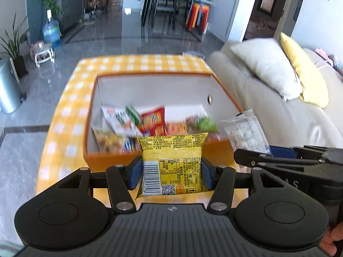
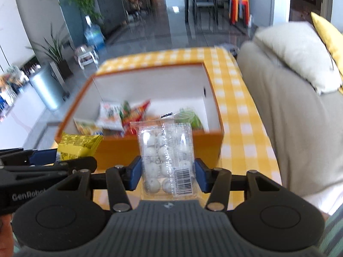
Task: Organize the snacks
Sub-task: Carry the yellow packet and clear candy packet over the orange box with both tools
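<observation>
My left gripper (image 1: 171,174) is shut on a yellow snack packet (image 1: 171,160), held upright just before the near wall of an orange box (image 1: 111,156). My right gripper (image 2: 168,174) is shut on a clear packet of white round candies (image 2: 167,158), also just short of the box (image 2: 120,150). The box is white inside and holds several snack packets (image 1: 150,122) along its near side. The clear packet (image 1: 246,131) and right gripper show at the right of the left wrist view; the yellow packet (image 2: 77,145) shows at the left of the right wrist view.
The box stands on a table with a yellow checked cloth (image 1: 64,120). A beige sofa (image 1: 278,111) with white and yellow cushions runs along the right. A metal bin (image 1: 8,90), plants and a water bottle stand on the floor to the left.
</observation>
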The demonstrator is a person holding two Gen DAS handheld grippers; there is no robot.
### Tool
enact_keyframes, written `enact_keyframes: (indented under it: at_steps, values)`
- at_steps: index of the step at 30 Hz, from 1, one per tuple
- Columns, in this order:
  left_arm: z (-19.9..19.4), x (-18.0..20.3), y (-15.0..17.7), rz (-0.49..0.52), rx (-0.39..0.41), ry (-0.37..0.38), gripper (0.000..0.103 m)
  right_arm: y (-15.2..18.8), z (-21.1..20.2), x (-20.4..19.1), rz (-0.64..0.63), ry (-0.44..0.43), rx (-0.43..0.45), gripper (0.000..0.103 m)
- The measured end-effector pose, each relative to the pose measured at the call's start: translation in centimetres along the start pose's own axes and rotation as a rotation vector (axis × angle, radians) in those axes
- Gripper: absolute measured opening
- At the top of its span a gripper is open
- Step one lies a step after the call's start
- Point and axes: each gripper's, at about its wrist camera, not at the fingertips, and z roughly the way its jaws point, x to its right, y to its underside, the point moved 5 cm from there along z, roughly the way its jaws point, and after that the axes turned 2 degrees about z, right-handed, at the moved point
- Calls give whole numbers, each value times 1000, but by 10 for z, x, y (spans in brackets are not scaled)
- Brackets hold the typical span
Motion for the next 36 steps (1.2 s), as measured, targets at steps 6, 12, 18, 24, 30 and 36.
enact_keyframes:
  at_steps: [6, 12, 18, 24, 30, 36]
  values:
    - [12, -8, -38, 32, 42, -32, 63, -32, 1, -5, 16, -39, 79, 49]
    - [46, -17, -63, 64, 25, -81, 63, -66, 23, -10, 65, -60, 110, 49]
    - [84, -34, -71, 74, -40, -132, 63, -91, 67, -18, 22, -13, 109, 50]
    - [121, -41, -61, 137, -137, -174, 63, -98, 115, -13, -35, 10, 58, 50]
    - [148, -38, -50, 221, -215, -190, 63, -100, 157, -7, -99, 17, -10, 50]
    - [165, -38, -42, 260, -272, -208, 63, -92, 180, -6, -133, 32, -58, 51]
